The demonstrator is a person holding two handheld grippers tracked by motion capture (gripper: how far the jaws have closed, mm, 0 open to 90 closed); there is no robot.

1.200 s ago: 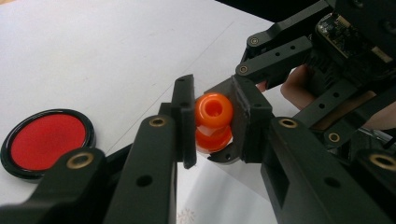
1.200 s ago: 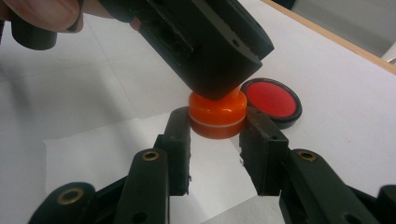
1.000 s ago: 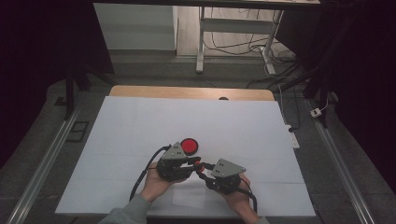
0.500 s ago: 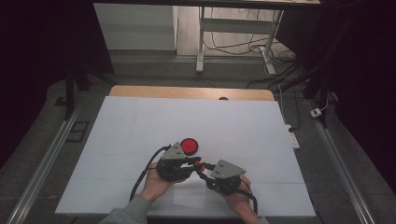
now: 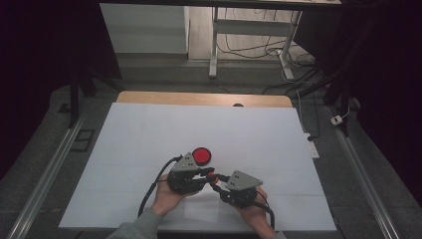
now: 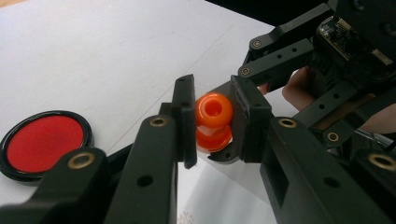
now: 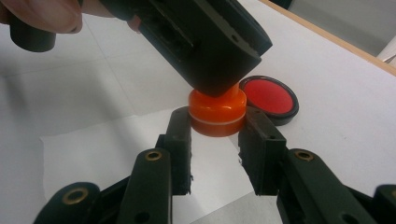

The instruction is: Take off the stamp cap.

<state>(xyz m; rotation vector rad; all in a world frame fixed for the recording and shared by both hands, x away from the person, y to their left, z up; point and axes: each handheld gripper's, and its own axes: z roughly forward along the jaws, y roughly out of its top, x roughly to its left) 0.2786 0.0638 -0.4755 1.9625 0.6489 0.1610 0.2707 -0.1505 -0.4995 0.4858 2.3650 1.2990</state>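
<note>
Orange two-part stamp (image 6: 213, 122), clamped between both jaws.

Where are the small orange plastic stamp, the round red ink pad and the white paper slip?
small orange plastic stamp (image 6: 214, 122), left gripper view, its knob
round red ink pad (image 5: 201, 156), high view, red centre
white paper slip (image 5: 201, 211), high view, bare middle

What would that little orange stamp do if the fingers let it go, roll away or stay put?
The orange stamp looks round and squat, so on its side it would probably roll, while its flat base should let it stand. Its glossy plastic seems stiff and likely a bit slippery. It looks small between both grippers' fingers, so it is probably light.
</note>
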